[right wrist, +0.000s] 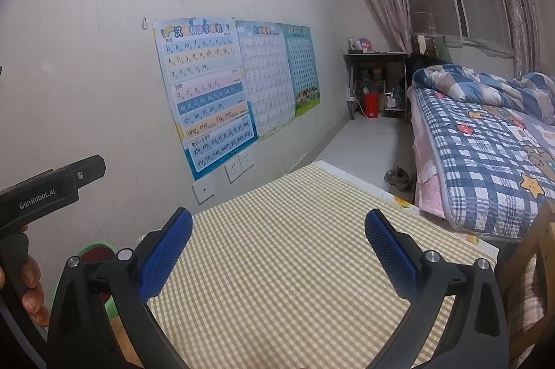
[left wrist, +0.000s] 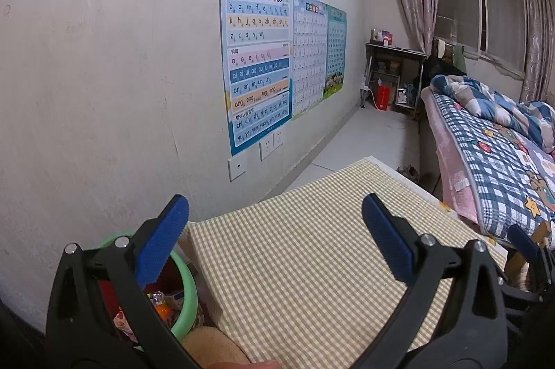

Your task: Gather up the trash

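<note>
A green bin (left wrist: 189, 282) stands on the floor left of the table, against the wall. It holds colourful wrappers and trash (left wrist: 163, 303). Its rim also shows in the right wrist view (right wrist: 93, 247). My left gripper (left wrist: 275, 226) is open and empty, above the table's left part, its left finger over the bin. My right gripper (right wrist: 279, 233) is open and empty above the checked tablecloth (right wrist: 284, 265). No loose trash shows on the cloth. The left gripper's body (right wrist: 52, 188) appears at the left of the right wrist view, held by a hand.
The wall with posters (left wrist: 256, 63) runs along the left. A bed (left wrist: 492, 153) with a checked quilt stands right of the table. A desk (left wrist: 395, 74) with a red box sits under the window. Shoes (right wrist: 397, 178) lie on the floor. A wooden chair (right wrist: 534, 247) is at the right.
</note>
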